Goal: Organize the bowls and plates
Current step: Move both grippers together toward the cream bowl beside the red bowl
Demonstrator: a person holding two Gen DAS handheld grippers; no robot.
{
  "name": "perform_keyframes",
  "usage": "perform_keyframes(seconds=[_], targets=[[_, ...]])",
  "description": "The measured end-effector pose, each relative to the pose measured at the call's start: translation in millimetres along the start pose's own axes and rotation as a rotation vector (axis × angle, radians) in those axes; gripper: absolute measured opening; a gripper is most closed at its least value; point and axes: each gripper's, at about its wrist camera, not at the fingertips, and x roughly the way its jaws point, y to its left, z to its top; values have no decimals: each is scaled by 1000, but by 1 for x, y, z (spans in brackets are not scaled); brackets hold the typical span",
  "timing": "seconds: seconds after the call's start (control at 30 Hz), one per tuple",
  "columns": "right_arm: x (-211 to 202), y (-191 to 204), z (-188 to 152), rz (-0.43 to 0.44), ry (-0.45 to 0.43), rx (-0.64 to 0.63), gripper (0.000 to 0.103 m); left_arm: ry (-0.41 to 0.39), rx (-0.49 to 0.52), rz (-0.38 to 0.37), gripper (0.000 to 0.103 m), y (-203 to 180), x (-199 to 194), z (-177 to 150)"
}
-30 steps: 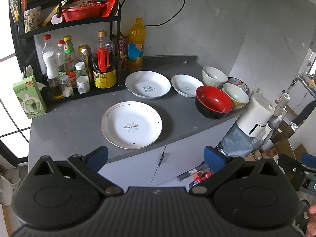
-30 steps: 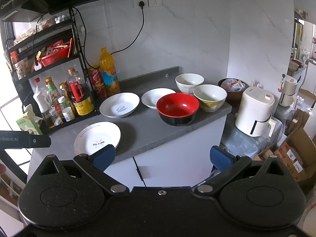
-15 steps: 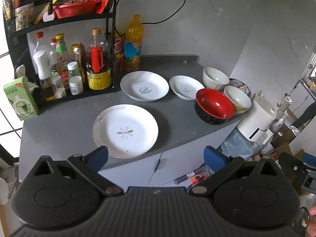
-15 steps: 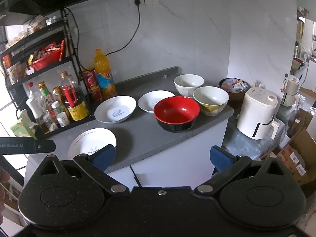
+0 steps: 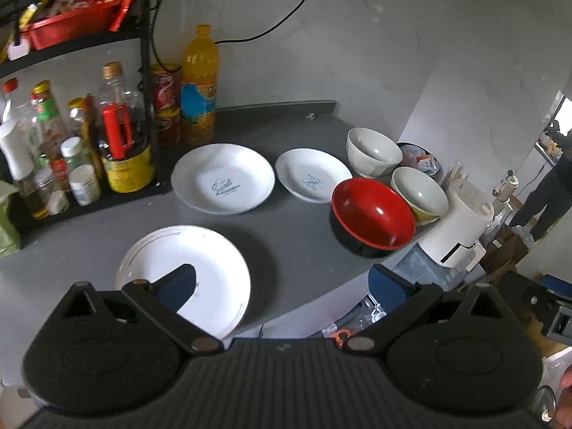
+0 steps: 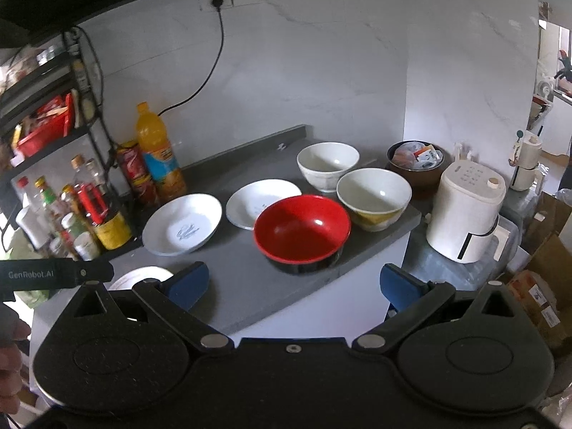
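Note:
On the grey counter (image 5: pixel 293 236) lie three white plates: a near plate (image 5: pixel 211 271), a large one with a blue mark (image 5: pixel 223 177) and a small one (image 5: pixel 312 175). To their right stand a red and black bowl (image 5: pixel 371 220) (image 6: pixel 302 228), a white bowl (image 5: pixel 373 150) (image 6: pixel 327 164) and a cream bowl (image 5: pixel 418 193) (image 6: pixel 373 198). My left gripper (image 5: pixel 282 282) is open, its left finger over the near plate. My right gripper (image 6: pixel 291 284) is open, in front of the red bowl and apart from it.
A black rack (image 5: pixel 89 136) of bottles and jars fills the counter's left end, with an orange drink bottle (image 5: pixel 198 85) beside it. A white appliance (image 6: pixel 464 211) and a brown bowl of packets (image 6: pixel 416 161) stand beyond the counter's right edge. Cardboard boxes (image 6: pixel 540 279) lie lower right.
Both grippers have moved closer to the counter. The left one now overlaps the near plate; the right one faces the red bowl more squarely. Both stay open.

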Motion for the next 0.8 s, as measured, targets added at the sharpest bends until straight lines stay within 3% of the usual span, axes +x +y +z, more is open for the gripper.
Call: perform_keyframes(seconds=[0.3, 0.47, 0.67, 0.8], targets=[[51, -8, 19, -45, 8, 106, 103, 23, 52, -46, 102, 3, 49, 34], [60, -20, 23, -83, -4, 157, 103, 28, 96, -65, 102, -1, 63, 54], [69, -36, 30, -173, -18, 193, 103, 30, 88, -111, 102, -10, 75, 67], [75, -50, 33, -189, -21, 221, 103, 48, 75, -125, 101, -20, 87, 73]])
